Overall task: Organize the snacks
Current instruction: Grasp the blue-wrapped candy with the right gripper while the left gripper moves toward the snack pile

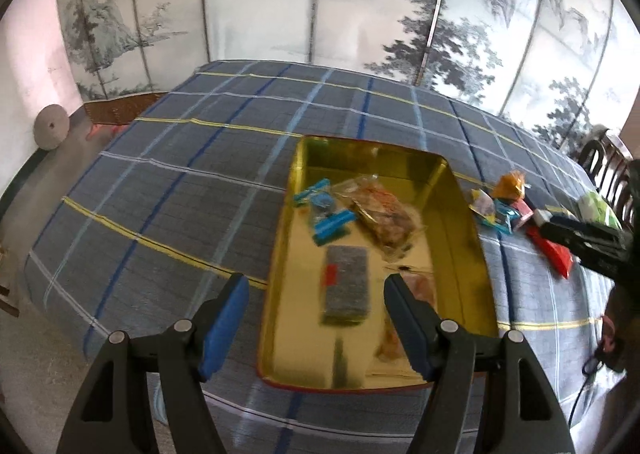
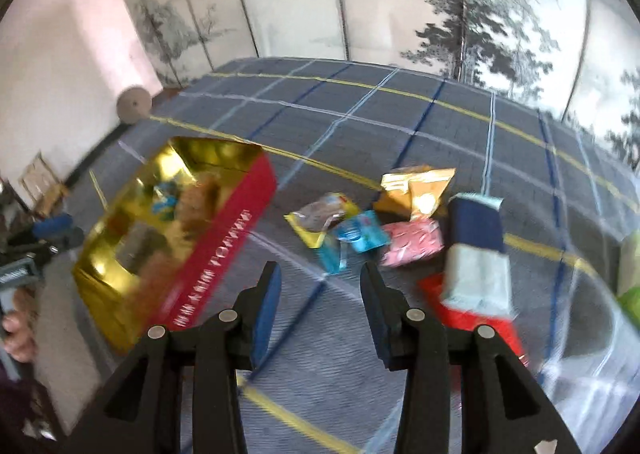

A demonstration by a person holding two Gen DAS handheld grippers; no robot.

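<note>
Left view only: the inside of the gold tin [image 1: 460,221], seen from above, with a grey packet [image 1: 346,286], blue wrappers [image 1: 326,213] and a clear bag of brownish snacks [image 1: 384,215] on its floor.
Right view only: the tin's red outer wall [image 2: 224,250] with white lettering, and the loose pile in close view; a hand [image 2: 18,334] at the left edge holds the other tool.
Left tongs [image 1: 316,318]: spread apart and empty, hanging over the near end of the tin, the grey packet showing between the blue pads.
Right tongs [image 2: 320,306]: parted, nothing between the pads, only bare checked cloth [image 2: 360,125] beneath.
Snack pile: on the surface to the right of the tin, just ahead of the right tongs and apart from them.
Pile contents: yellow-edged clear packet [image 2: 320,219], light blue wrapper [image 2: 356,240], pink packet [image 2: 412,248], orange-gold bag [image 2: 418,187], navy and white packet [image 2: 476,250] lying over a red one [image 2: 464,310], green item [image 2: 630,282] at the right edge.
Sharpness: both views are motion-blurred; the print on the packets is unreadable.
</note>
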